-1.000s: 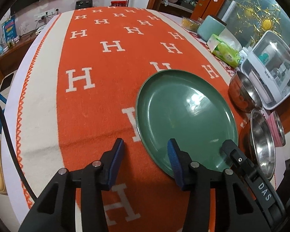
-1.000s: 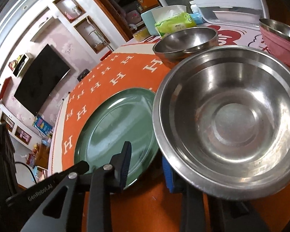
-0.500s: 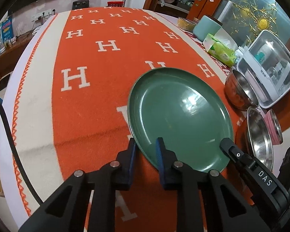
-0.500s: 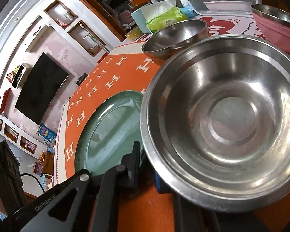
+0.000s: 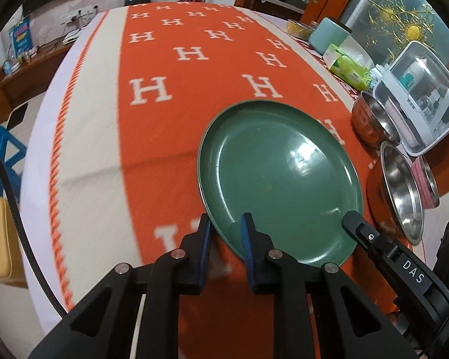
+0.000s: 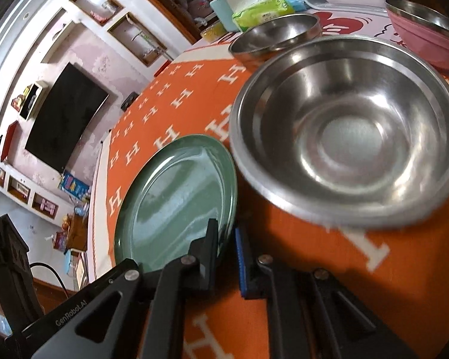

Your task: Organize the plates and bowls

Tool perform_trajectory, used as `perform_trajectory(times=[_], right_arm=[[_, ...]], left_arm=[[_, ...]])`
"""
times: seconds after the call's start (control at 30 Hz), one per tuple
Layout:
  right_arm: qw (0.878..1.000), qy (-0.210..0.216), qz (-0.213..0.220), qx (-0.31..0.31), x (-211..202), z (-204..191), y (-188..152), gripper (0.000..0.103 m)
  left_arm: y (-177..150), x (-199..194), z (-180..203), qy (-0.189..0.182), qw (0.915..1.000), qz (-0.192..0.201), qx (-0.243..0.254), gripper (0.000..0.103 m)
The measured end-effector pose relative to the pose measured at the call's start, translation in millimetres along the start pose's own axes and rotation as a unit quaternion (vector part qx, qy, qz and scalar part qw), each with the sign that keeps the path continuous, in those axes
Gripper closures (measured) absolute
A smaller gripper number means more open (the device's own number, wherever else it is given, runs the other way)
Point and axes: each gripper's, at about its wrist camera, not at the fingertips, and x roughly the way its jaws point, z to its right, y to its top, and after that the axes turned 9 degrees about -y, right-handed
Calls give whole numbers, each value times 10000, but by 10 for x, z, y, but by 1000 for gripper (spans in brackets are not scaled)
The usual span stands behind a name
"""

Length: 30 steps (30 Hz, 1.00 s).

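A green plate (image 5: 280,179) is tilted above the orange H-pattern cloth (image 5: 176,113). My left gripper (image 5: 226,234) is shut on its near left rim. My right gripper (image 6: 226,240) is shut on the plate's (image 6: 176,197) near right rim; its black finger shows in the left wrist view (image 5: 371,239). A large steel bowl (image 6: 344,131) sits just right of the plate and shows in the left wrist view too (image 5: 402,191). A smaller steel bowl (image 6: 275,37) stands behind it. A pink bowl with a steel liner (image 6: 422,36) is at the far right.
A green tissue pack (image 5: 347,70), a pale blue container (image 5: 327,34) and a white lidded plastic box (image 5: 422,95) line the table's right side. The cloth's cream border and the table edge (image 5: 45,155) are at the left, with a blue chair (image 5: 3,155) below.
Both grippers closed onto the plate's near rim, the left first open, then shut. The plate has come up off the cloth, tilted and shifted left away from the large steel bowl.
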Motion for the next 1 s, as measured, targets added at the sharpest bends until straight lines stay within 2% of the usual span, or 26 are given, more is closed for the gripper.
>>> perform_trajectory(times=[0.47,0.73,1.0], right_arm=[[9979,123,-235,-587,-453,-112,-408,92],[9951,246,-286,-912,-889,-97,-725,91],[9945,399,-139,-957,-1339,88,-855,91]], left_arm=[[-587,-651,-104,142,9997,-98,-192,85],[-939,-1154,-3,256,9995,4,171,85],[-1265,-1537,268,195,9984,149,506,84]])
